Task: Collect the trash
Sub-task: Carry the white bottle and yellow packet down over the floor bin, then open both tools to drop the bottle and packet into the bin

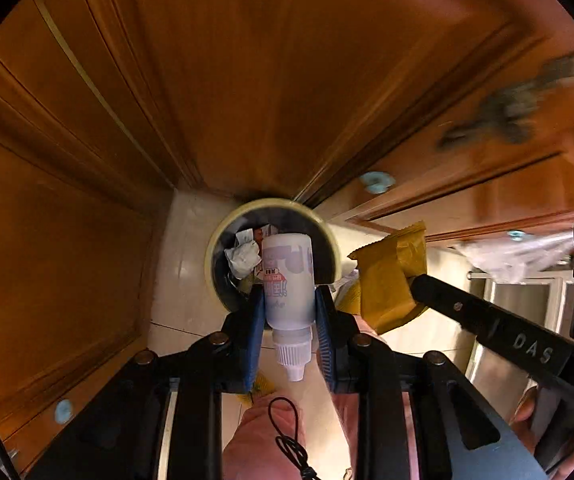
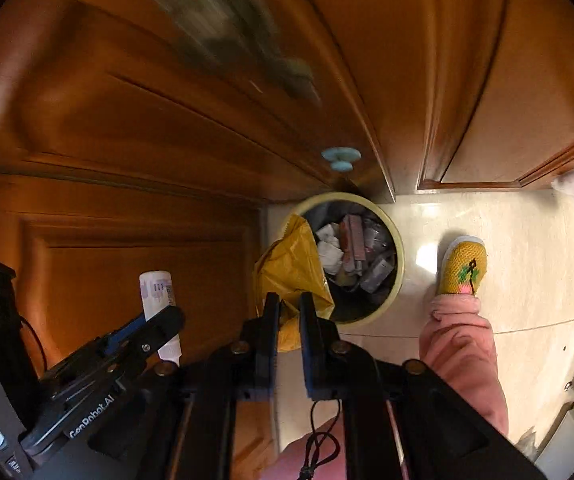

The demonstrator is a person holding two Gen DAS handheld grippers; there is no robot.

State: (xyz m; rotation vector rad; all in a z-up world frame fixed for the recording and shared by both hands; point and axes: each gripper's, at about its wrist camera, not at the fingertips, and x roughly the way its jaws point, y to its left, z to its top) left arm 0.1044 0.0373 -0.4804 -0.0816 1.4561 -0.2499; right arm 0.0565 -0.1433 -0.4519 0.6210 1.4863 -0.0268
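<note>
My left gripper (image 1: 289, 300) is shut on a small white plastic bottle (image 1: 288, 280) with a ribbed cap, held over the round cream-rimmed trash bin (image 1: 271, 203) on the floor. The bin holds crumpled paper and wrappers. My right gripper (image 2: 289, 304) is shut on a yellow-brown snack wrapper (image 2: 291, 264) that hangs over the left part of the bin's (image 2: 399, 256) rim. In the right wrist view the left gripper (image 2: 155, 320) with its bottle (image 2: 157, 292) shows at the lower left. In the left wrist view the right gripper's finger (image 1: 447, 300) and the wrapper (image 1: 387, 276) show to the right of the bin.
Brown wooden cabinet doors (image 1: 247, 80) with pale blue knobs (image 2: 341, 158) stand close behind and left of the bin. The floor (image 2: 527, 260) is pale tile. A person's pink trouser leg (image 2: 463, 340) and yellow knitted slipper (image 2: 463, 268) stand right of the bin.
</note>
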